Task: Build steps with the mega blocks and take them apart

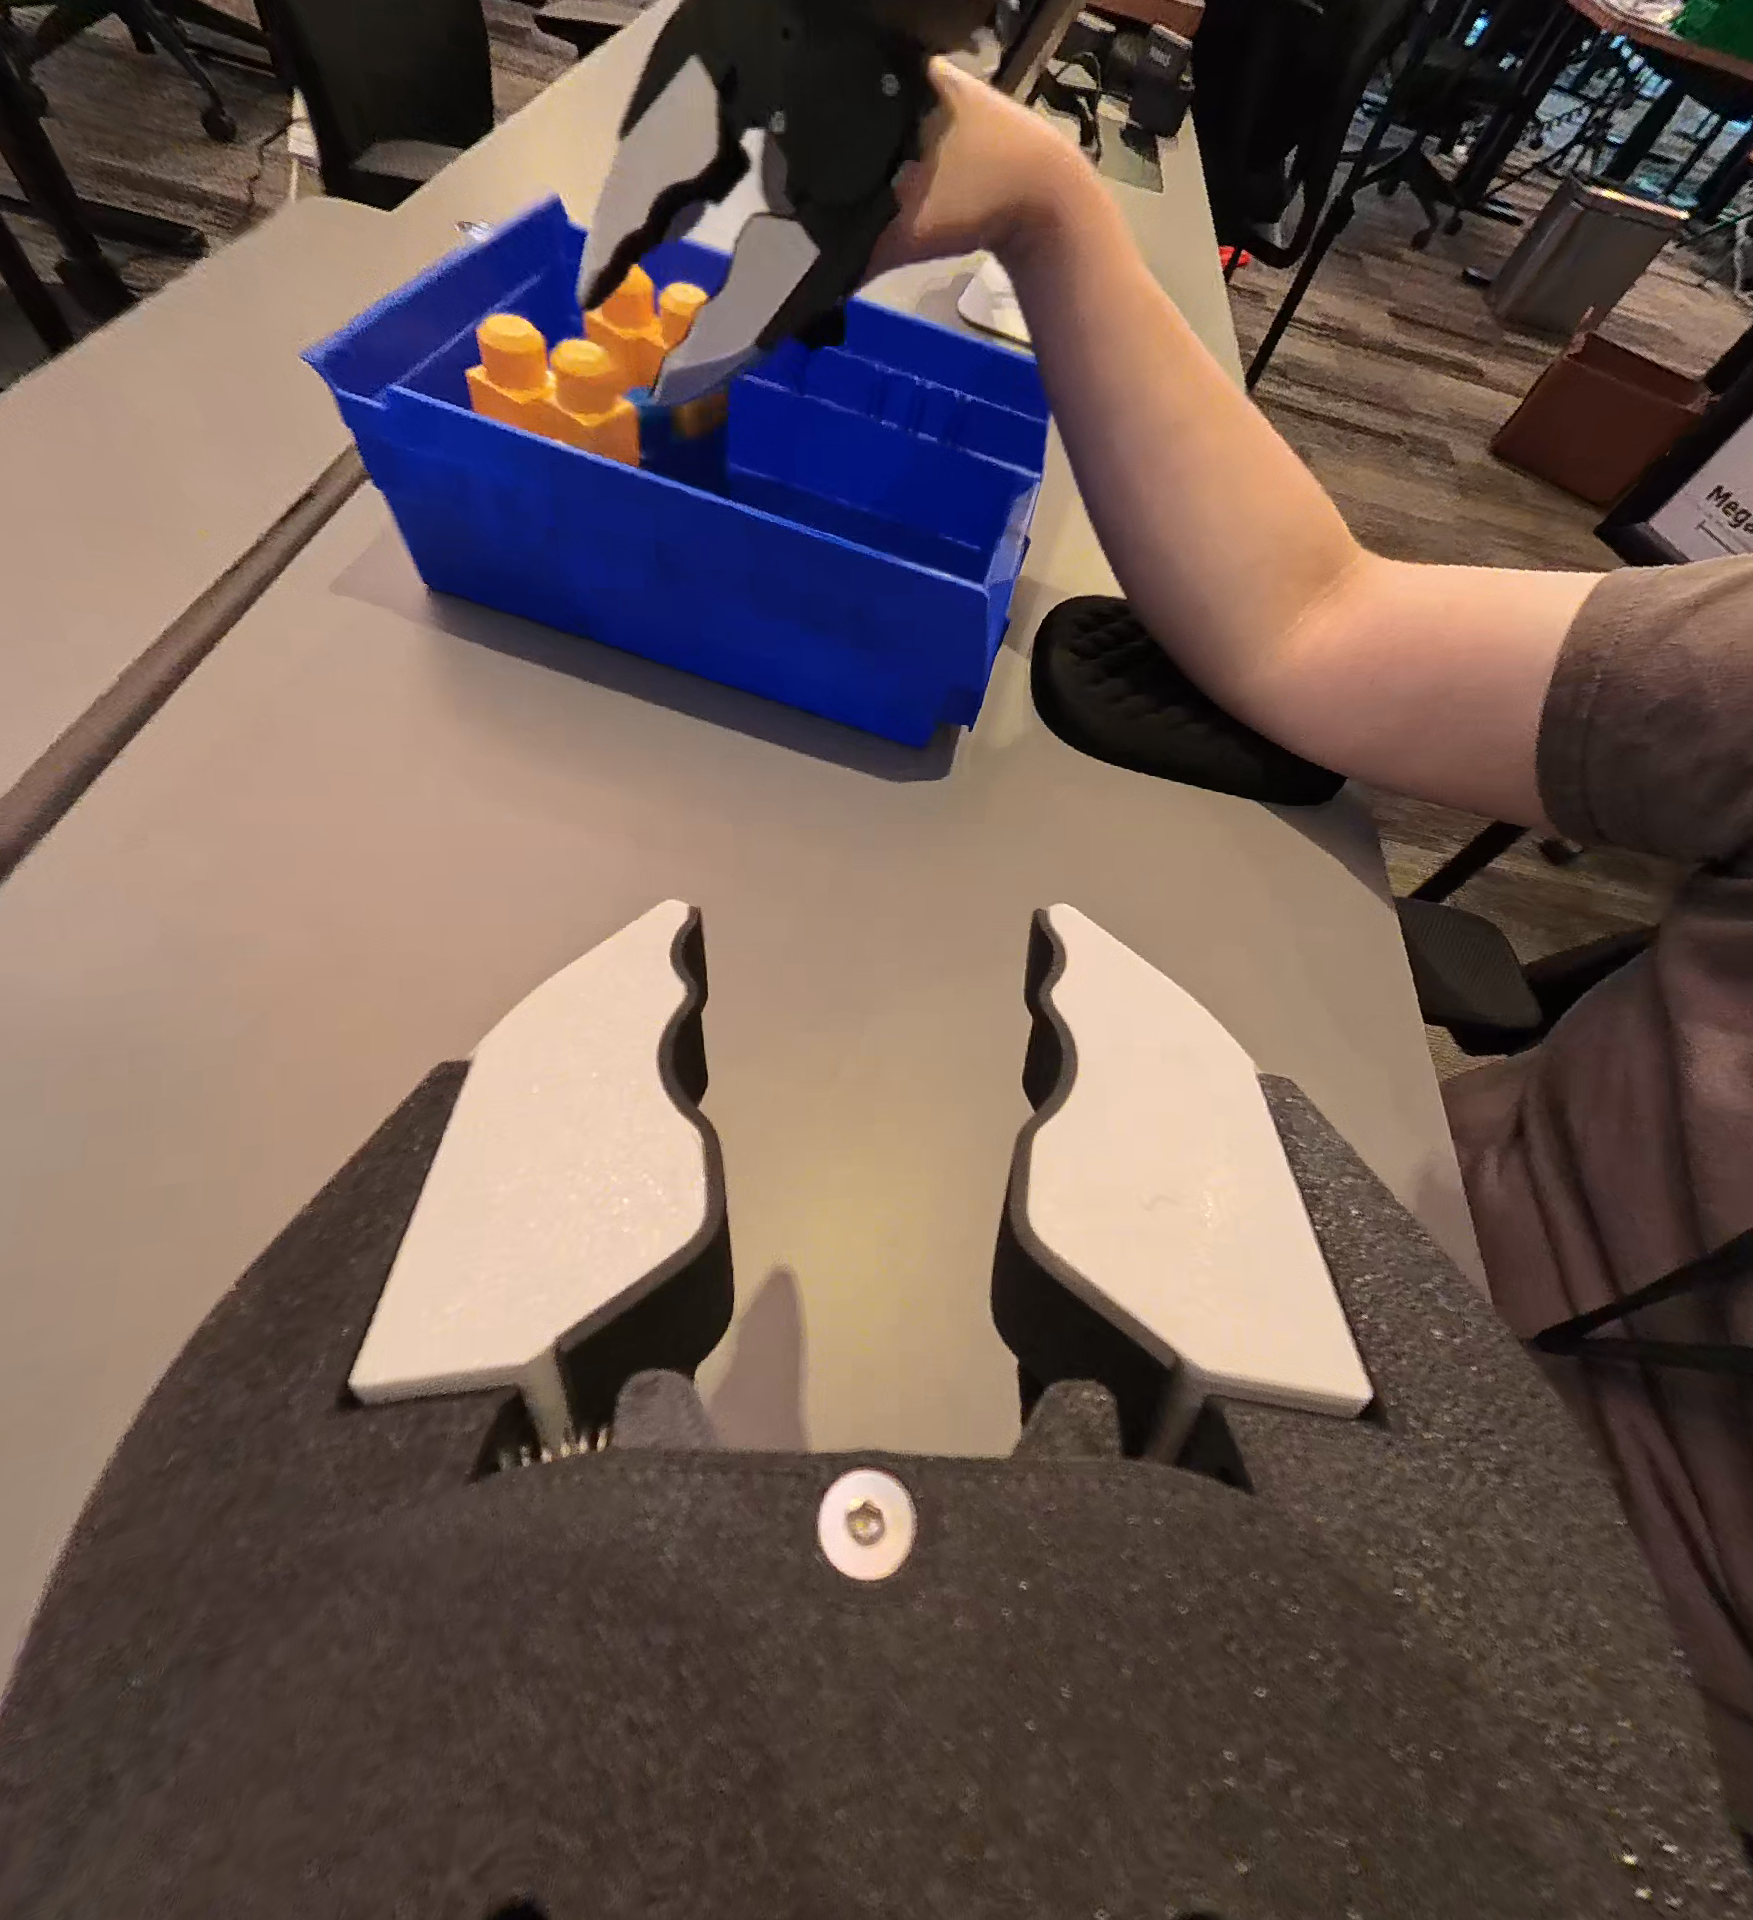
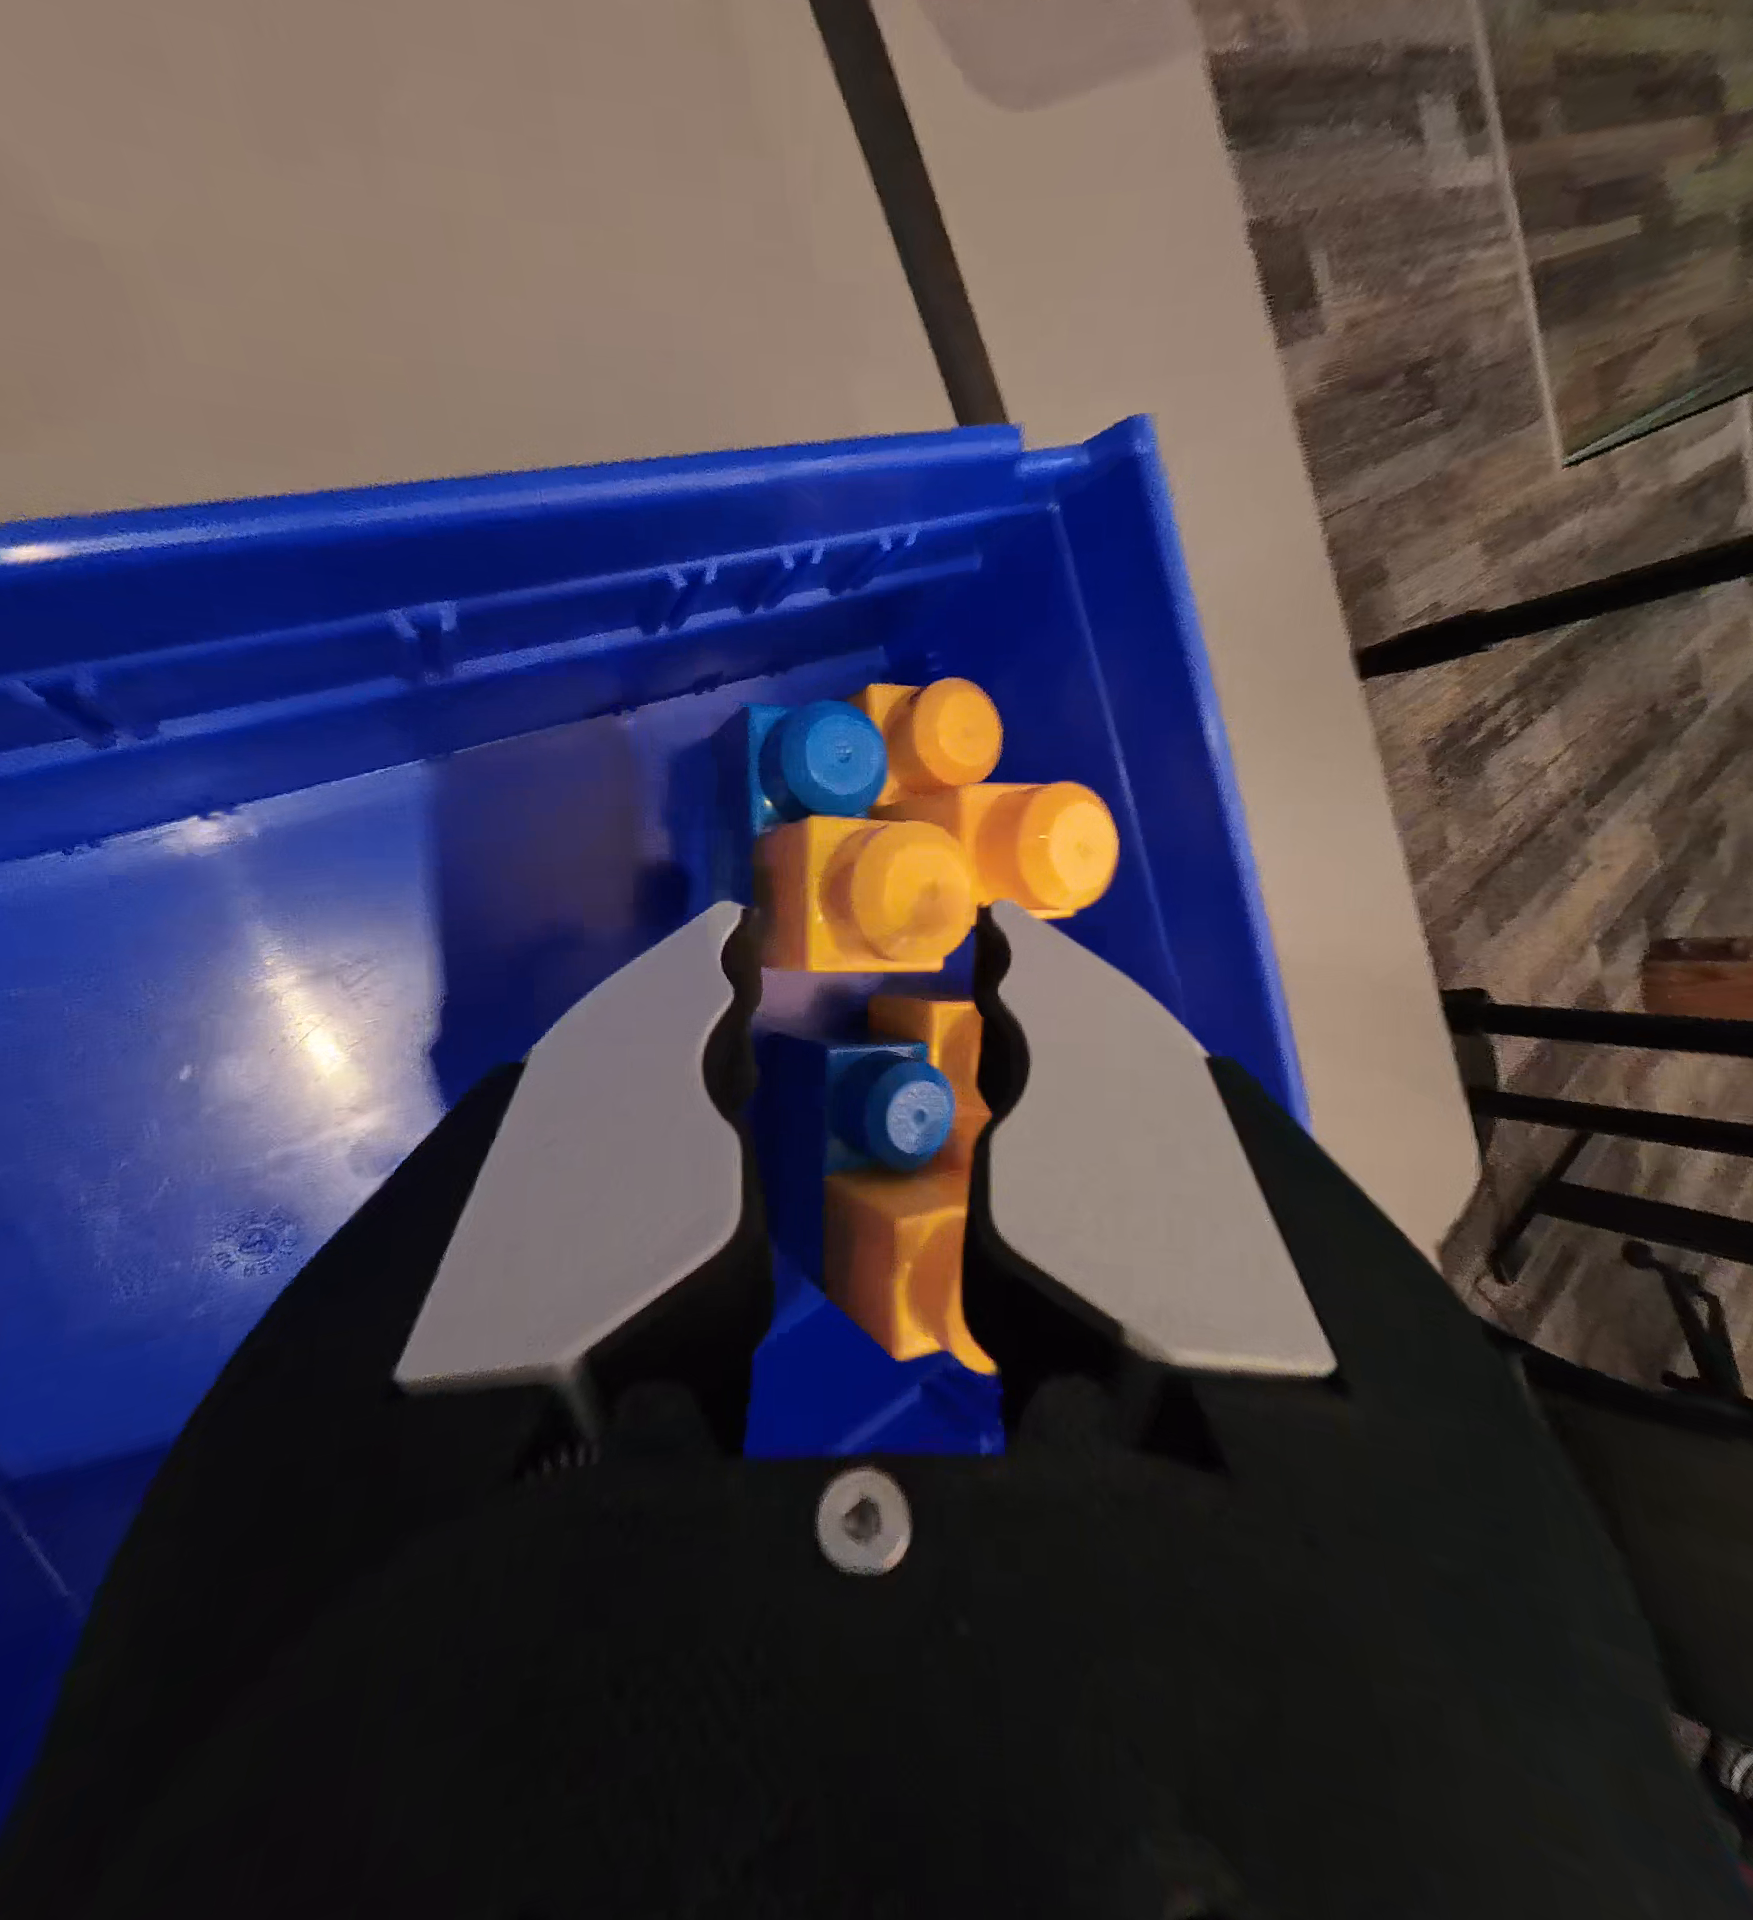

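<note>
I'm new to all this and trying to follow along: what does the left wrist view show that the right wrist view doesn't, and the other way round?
Only the left wrist view shows the left gripper, open over the bare grey table, the person's arm, and a black wrist rest.

Only the right wrist view shows the blue blocks' studs end-on and the bin's shiny floor.

Both show the blue bin, the orange blocks and the right gripper reaching into the bin.

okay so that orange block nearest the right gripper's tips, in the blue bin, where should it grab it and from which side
Grip the orange block across its flat side walls, below the stud, coming straight down from above. The bin wall and neighbouring blocks close off its far sides, and the round stud would likely slip.
</note>
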Available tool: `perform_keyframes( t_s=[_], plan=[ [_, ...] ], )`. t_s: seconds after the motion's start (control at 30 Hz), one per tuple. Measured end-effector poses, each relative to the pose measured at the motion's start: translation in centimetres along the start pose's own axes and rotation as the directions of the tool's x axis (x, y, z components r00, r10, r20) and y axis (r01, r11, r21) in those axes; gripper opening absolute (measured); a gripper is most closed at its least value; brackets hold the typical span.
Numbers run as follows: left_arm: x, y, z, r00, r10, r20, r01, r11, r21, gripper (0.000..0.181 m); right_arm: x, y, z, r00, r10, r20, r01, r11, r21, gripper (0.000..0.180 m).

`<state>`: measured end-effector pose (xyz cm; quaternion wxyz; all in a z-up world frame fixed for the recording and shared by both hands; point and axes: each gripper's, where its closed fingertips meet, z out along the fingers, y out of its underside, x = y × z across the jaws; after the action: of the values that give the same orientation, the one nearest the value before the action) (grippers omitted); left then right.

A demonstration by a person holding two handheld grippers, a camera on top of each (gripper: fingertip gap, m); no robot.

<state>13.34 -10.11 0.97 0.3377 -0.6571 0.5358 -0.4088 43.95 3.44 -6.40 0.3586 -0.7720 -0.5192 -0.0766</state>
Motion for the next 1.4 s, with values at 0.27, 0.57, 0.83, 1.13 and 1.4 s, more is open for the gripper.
perform_keyframes(
  t_s=[0.27,0.57,0.83,1.13,1.4],
  plan=[
    [-6.2,-2.0,-12.2,0.900,-0.047,0.434,-0.022,0.988,0.152,0.055,3.3,-4.9,-5.6,0.976,0.073,-0.204,-0.028,0.976,0.217,0.040],
    [-13.8,10.0,-23.5,0.554,-0.216,0.804,0.361,0.932,0.002,0.063,3.9,-9.3,-8.4,0.948,0.213,-0.238,-0.119,0.927,0.356,0.040],
    [-20.4,14.4,-22.6,0.401,-0.445,0.801,0.463,0.853,0.242,0.066,3.0,-9.3,-5.9,0.961,0.181,-0.207,-0.119,0.953,0.280,0.043],
    [-24.3,18.8,-21.4,0.187,-0.378,0.907,0.523,0.820,0.234,0.084,1.8,-9.9,-4.4,0.974,0.137,-0.181,-0.092,0.968,0.235,0.042],
    [-25.2,19.8,-20.5,0.195,-0.400,0.895,0.569,0.790,0.229,0.055,1.2,-10.1,-3.6,0.981,0.114,-0.158,-0.080,0.974,0.212,0.042]
  ],
)
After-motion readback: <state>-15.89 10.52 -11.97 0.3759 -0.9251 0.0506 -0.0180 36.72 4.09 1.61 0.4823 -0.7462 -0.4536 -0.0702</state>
